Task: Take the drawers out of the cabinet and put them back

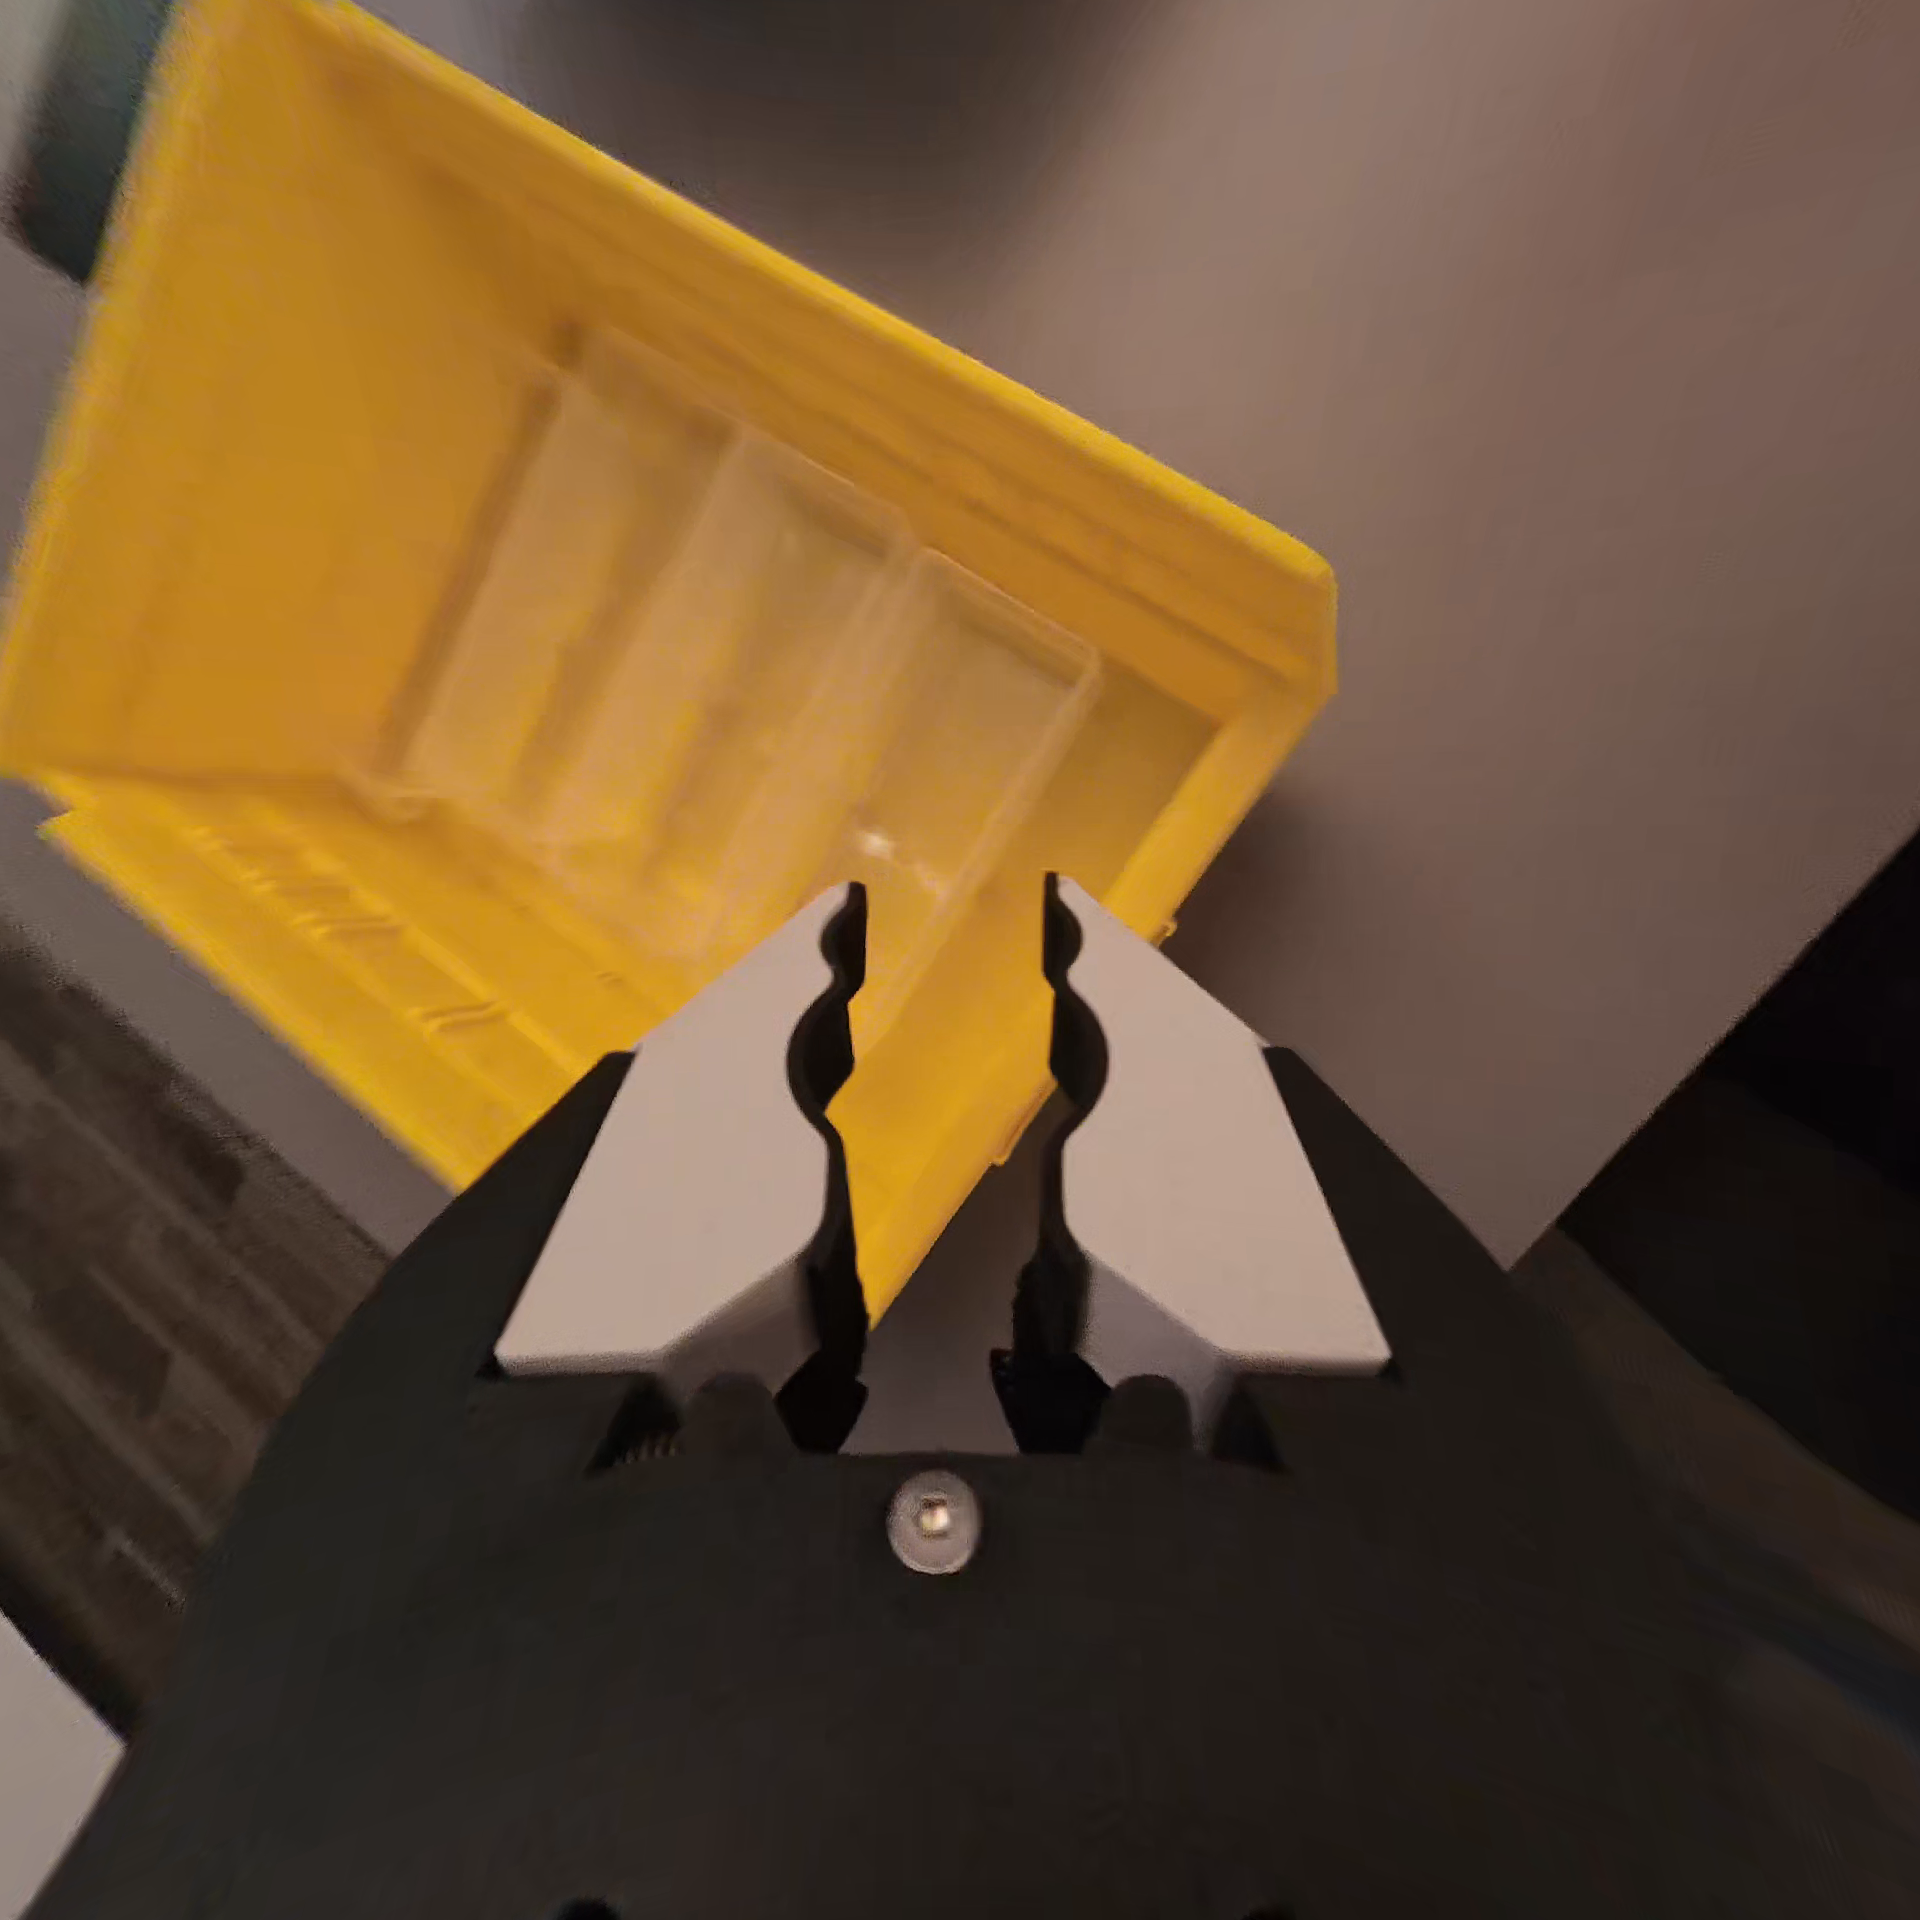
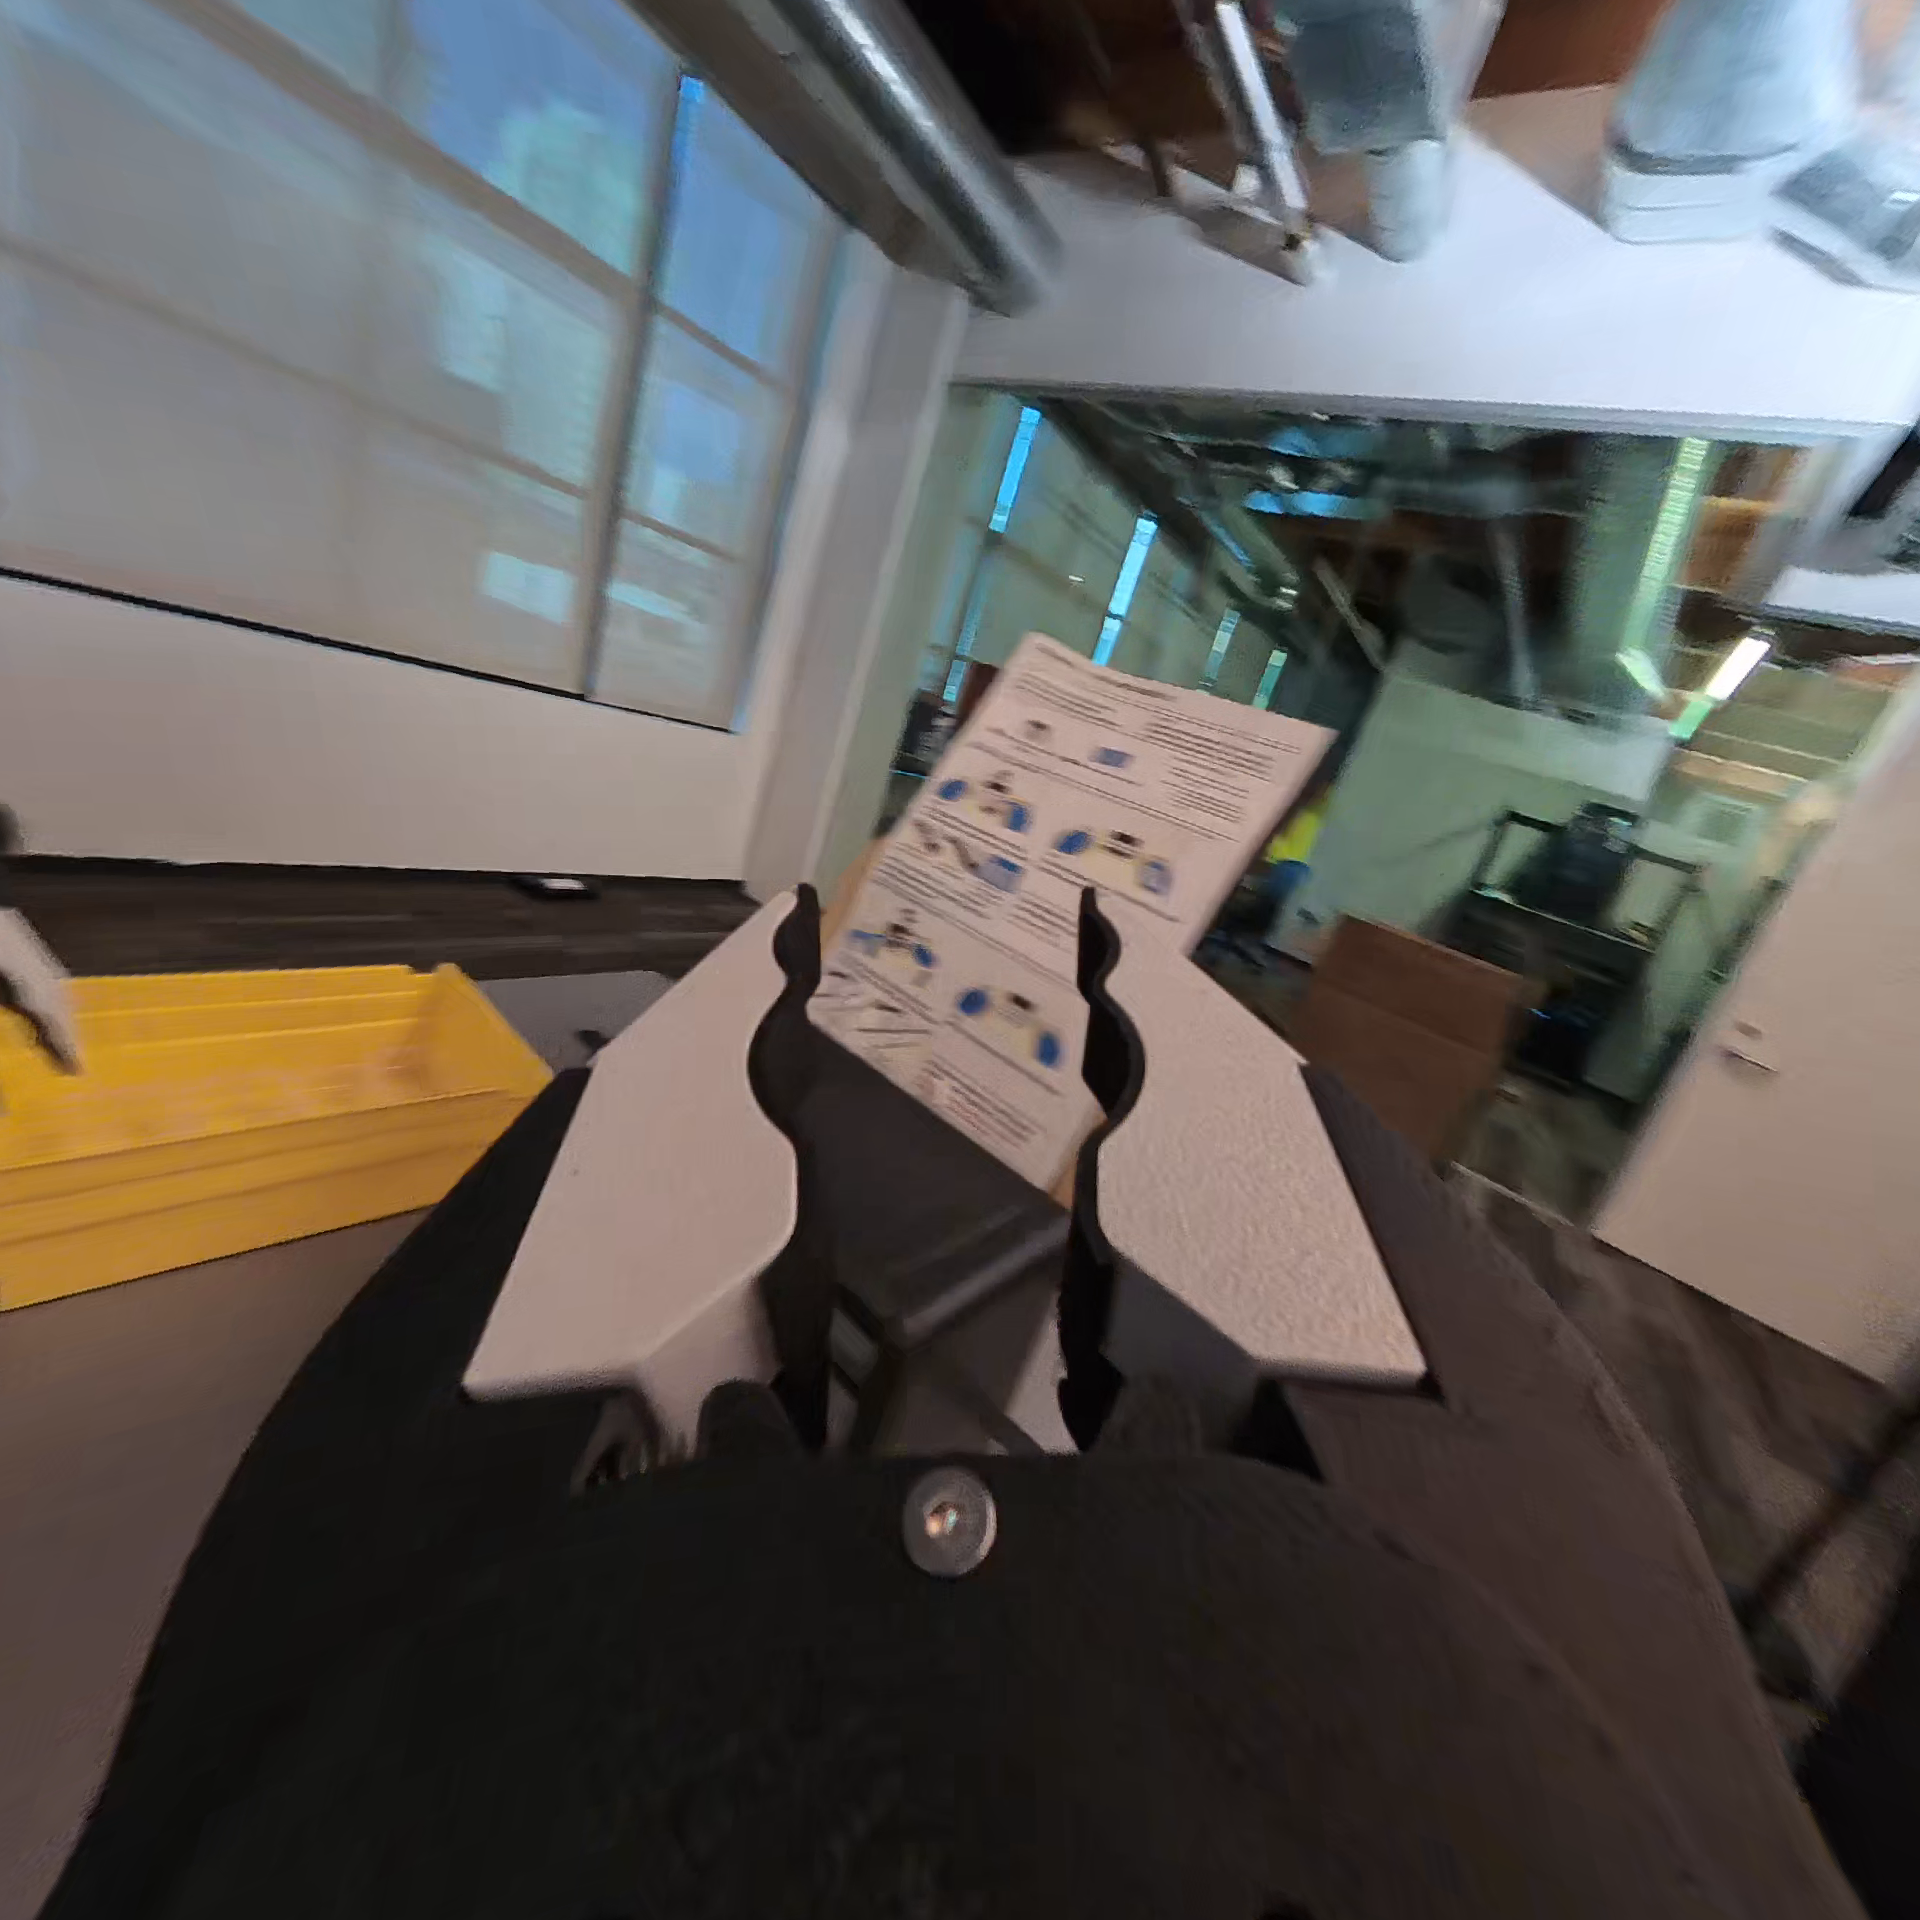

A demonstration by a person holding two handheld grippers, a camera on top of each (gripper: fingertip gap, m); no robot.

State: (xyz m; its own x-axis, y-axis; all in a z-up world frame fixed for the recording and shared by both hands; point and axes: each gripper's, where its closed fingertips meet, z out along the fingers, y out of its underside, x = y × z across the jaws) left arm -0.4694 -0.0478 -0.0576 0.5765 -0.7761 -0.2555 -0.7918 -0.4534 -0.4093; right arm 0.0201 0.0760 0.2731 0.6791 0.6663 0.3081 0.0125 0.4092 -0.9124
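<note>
Drawer [image 1: 644,582], yellow with a clear insert, lies out of the cabinet on the table [image 1: 1558,520] just ahead of the left gripper [image 1: 951,883], jaws apart and empty like the right gripper [image 2: 940,904], so regripping its near wall for reinsertion seems next.

Your left tongs [image 1: 951,883] and right tongs [image 2: 940,904] look alike: each has a broad matte-black body with a grainy finish, carrying two pale grey, wedge-shaped fingers [image 1: 686,1174] with flat angled faces. Black wavy-edged pads [image 2: 790,1049] line the inner side of each finger. A single silver hex-socket screw [image 2: 948,1522] sits centred on the body, just behind the fingers.
</note>
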